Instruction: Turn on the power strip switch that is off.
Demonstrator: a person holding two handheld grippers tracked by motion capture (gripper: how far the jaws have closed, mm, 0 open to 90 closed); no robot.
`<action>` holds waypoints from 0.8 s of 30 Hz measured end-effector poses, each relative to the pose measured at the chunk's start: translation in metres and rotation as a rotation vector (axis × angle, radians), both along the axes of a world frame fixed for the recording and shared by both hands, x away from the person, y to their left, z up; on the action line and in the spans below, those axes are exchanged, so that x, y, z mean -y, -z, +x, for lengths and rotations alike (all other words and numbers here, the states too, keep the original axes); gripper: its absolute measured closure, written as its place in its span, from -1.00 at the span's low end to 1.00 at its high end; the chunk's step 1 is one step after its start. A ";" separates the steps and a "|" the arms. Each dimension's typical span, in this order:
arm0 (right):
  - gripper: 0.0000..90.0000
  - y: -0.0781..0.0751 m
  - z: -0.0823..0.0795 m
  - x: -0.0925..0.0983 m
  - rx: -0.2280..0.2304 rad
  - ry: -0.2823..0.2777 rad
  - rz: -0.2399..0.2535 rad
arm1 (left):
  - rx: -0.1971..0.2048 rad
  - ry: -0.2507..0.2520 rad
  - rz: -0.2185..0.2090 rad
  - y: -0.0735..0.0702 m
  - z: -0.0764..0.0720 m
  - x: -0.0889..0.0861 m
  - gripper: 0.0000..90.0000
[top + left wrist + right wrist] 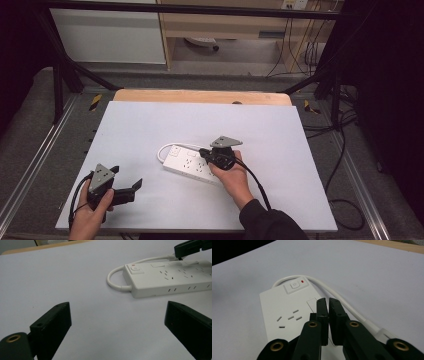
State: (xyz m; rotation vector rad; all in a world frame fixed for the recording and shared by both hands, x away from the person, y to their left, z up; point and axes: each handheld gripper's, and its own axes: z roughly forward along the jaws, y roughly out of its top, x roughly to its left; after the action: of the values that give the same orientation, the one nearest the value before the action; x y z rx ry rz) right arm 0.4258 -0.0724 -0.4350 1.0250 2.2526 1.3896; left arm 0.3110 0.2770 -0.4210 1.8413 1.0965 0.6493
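A white power strip (187, 165) (170, 277) (279, 307) lies flat on the white table top (150, 125), right of centre. Its white cable (161, 152) (337, 295) loops out of the left end and runs back along the far side. A switch button (294, 285) (135, 268) with a red mark sits at that end. My right gripper (203, 151) (328, 302) is shut just above the strip's top face, with nothing seen between its jaws. My left gripper (126, 177) (117, 315) stands wide open near the front left, well short of the strip.
A wooden board edge (200, 96) runs behind the white top. Black frame bars (65, 70) flank the table. Cables (340, 150) lie on the floor to the right. The table's front edge (200, 231) is close to both hands.
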 end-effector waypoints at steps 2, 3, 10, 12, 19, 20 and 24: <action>0.92 -0.001 0.000 0.002 0.001 0.004 0.007 | 0.000 0.001 0.000 0.000 0.000 0.000 -0.84; 0.90 -0.002 0.000 0.003 -0.002 0.009 0.012 | 0.000 0.000 0.001 0.000 0.000 0.000 -0.84; 0.75 -0.006 0.000 0.011 0.006 0.021 0.040 | -0.002 0.000 0.002 0.000 0.000 0.000 -0.84; 0.70 -0.007 -0.001 0.013 0.011 0.023 0.053 | -0.001 0.000 0.001 0.000 0.000 0.000 -0.84; 0.53 -0.010 0.000 0.019 0.005 0.030 0.095 | -0.003 -0.001 0.001 0.000 0.000 0.000 -0.84; 0.49 -0.010 0.000 0.020 0.006 0.026 0.101 | -0.003 0.000 0.001 0.000 0.000 0.000 -0.84; 0.30 -0.010 0.000 0.020 -0.003 0.018 0.117 | -0.004 0.000 0.000 0.000 0.000 0.000 -0.84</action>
State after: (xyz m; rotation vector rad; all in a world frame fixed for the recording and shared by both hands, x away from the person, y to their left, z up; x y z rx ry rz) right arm 0.4260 -0.0922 -0.4253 1.0815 2.1810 1.5283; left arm 0.3109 0.2771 -0.4214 1.8432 1.0989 0.6466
